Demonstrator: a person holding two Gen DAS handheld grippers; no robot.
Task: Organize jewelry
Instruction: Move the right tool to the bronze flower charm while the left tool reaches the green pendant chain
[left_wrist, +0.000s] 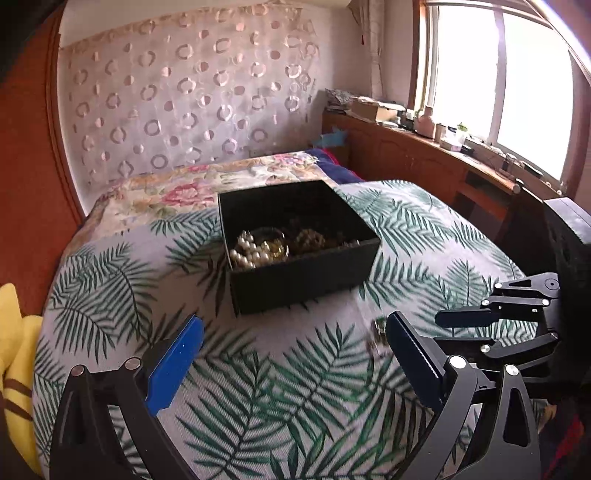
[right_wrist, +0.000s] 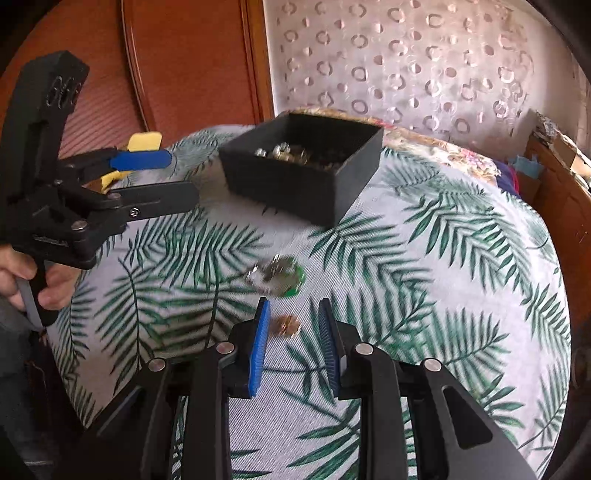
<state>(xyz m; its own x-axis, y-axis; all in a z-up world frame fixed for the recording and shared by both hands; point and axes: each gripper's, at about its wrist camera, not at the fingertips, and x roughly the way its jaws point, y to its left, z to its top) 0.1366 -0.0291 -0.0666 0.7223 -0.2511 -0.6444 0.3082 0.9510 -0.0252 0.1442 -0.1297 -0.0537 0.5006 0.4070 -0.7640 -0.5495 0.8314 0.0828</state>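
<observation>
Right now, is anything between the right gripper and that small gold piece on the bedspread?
Nothing visible. The small gold piece lies on the leaf-print bedspread just ahead of the right gripper, whose jaws stand apart and empty. The silver and green piece lies beyond it, towards the black box.

palm-leaf bedspread (left_wrist: 295, 387) over the bed; floral quilt (left_wrist: 177, 192) behind; circle-patterned curtain (left_wrist: 184, 92); cluttered wooden windowsill (left_wrist: 424, 136).

Bed (right_wrist: 461, 258) covered with a palm-leaf print cloth; floral quilt (left_wrist: 177, 192) at the far end. Black open box (left_wrist: 299, 254) sits on the cloth, far centre. Nearer: blurred silver-and-green jewelry piece (right_wrist: 277, 277), and a small gold piece (right_wrist: 286, 325) just nearer.
</observation>
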